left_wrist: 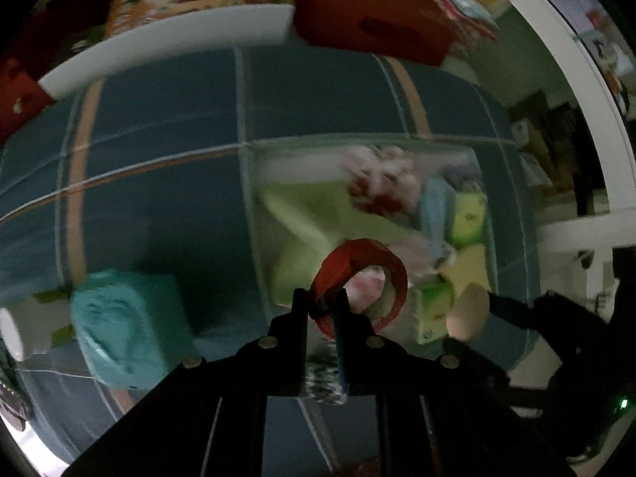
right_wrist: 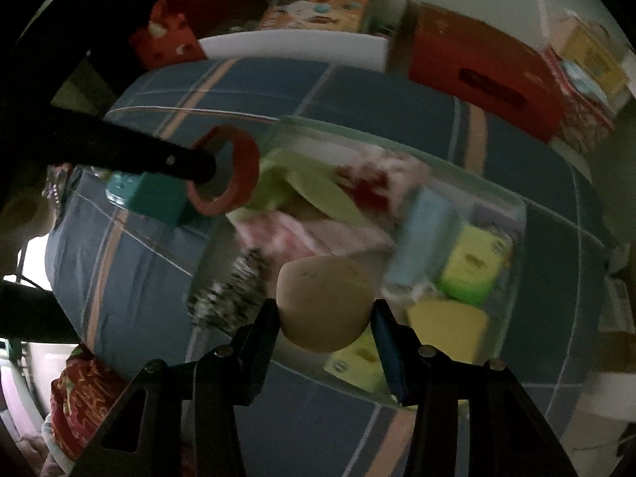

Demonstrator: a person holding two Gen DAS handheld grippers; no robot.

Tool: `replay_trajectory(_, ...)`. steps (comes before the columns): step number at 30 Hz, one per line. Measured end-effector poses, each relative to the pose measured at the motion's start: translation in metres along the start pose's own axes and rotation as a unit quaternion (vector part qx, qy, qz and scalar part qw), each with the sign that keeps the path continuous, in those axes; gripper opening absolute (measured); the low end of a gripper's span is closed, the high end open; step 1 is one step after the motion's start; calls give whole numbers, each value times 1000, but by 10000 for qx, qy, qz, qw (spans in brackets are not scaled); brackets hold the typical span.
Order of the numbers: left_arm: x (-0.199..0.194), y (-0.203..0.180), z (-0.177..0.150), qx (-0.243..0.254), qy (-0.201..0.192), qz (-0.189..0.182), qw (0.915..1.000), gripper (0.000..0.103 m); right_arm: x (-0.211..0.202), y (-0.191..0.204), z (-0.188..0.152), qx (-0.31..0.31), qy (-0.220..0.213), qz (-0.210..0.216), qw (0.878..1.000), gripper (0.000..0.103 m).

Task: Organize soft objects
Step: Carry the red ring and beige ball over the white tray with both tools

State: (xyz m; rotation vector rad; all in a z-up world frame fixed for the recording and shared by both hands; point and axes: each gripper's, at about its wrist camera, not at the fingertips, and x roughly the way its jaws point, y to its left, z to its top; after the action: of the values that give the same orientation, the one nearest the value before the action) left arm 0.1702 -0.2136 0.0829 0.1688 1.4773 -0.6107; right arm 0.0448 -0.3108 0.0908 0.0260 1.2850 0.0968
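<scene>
Both grippers hang over the clear bin (right_wrist: pixel 497 198) to drop their loads — left gripper (left_wrist: pixel 321 310) clenched on the red ring (left_wrist: pixel 373 262), right gripper (right_wrist: pixel 326 310) grasping the beige ball (right_wrist: pixel 324 302).

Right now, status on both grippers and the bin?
Left gripper shut on red ring. Right gripper shut on beige ball. Both above clear bin, already crowded with soft items.

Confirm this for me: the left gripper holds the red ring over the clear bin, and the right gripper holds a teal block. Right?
Not quite. The right gripper holds a beige ball, not a teal block; the right wrist view shows it squeezed between the fingers. The teal block sits on the bed. The left gripper does hold the red ring over the clear bin.
</scene>
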Motion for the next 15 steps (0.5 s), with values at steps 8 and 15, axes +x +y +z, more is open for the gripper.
replay_trajectory(8,22,-33,-10,256,225,-105,9994,12,3,-29,-18,223,82,-84,9997,50)
replay_trajectory(15,42,-49,-16,329,425,-139,9985,12,11,-42,-29,328,133,-87,9993,50)
